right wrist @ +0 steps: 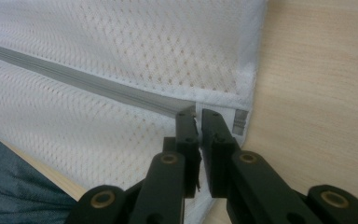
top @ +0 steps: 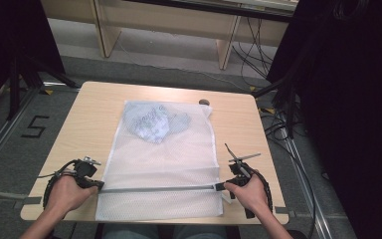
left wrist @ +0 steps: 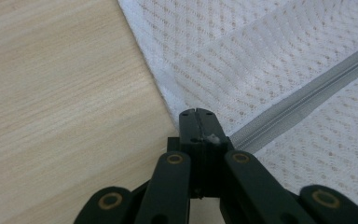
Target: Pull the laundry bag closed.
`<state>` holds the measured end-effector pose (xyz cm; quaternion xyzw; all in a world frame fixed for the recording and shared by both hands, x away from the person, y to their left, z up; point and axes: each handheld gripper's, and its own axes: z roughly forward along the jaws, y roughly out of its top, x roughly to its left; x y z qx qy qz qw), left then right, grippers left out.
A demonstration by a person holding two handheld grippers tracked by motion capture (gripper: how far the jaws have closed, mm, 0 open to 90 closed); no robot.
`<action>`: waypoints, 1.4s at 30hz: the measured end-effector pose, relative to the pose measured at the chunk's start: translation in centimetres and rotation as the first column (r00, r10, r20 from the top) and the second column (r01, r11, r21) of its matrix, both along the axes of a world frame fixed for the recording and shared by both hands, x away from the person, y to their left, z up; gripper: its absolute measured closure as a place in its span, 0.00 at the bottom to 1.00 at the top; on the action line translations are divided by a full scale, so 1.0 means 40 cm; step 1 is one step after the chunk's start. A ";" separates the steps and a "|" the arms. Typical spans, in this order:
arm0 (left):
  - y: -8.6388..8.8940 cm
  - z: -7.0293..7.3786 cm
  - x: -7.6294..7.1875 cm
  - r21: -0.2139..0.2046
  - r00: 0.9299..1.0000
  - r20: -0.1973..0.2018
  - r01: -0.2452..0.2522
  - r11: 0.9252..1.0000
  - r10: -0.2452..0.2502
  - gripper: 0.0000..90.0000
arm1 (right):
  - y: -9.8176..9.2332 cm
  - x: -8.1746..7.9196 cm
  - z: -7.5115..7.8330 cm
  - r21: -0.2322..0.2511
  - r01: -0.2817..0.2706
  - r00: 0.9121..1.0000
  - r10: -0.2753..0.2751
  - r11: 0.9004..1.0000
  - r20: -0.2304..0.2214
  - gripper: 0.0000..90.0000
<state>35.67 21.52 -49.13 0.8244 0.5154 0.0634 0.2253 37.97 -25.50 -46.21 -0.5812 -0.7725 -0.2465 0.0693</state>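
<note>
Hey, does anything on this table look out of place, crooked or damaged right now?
Mostly no. The white mesh laundry bag lies flat, but its near edge hangs slightly over the front of the light wooden table. The grey zipper runs straight between the left tool and right tool. No tears or spills show.

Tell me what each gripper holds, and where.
Left gripper pinches the white mesh laundry bag at its grey zipper's left end; right gripper pinches the zipper's right end.

The high view looks forward and down over the whole desk (top: 104, 94), while both gripper views sit close above opposite ends of the mesh bag's zipper (top: 159, 189).
</note>
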 end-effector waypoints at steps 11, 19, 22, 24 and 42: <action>-0.001 0.000 0.001 0.008 1.000 0.009 0.010 1.000 -0.010 1.00 | 0.023 -0.001 0.012 -0.038 0.002 1.000 -0.002 0.999 0.015 0.96; -0.002 0.000 0.000 0.007 1.000 0.012 0.013 1.000 -0.013 1.00 | 0.043 -0.001 0.015 -0.074 -0.028 0.998 0.031 0.997 0.049 0.95; -0.002 0.000 0.001 0.008 1.000 0.011 0.012 1.000 -0.013 1.00 | 0.045 -0.002 0.016 -0.070 -0.023 0.999 0.027 0.997 0.044 0.95; -0.003 0.000 0.000 0.011 1.000 0.011 0.012 1.000 -0.012 1.00 | 0.053 -0.005 0.019 -0.084 -0.012 0.998 0.016 0.996 0.054 0.95; 0.002 -0.003 -0.001 -0.012 1.000 0.014 0.007 1.000 -0.006 1.00 | 0.030 -0.004 0.033 0.115 -0.048 0.987 0.029 0.992 0.161 0.73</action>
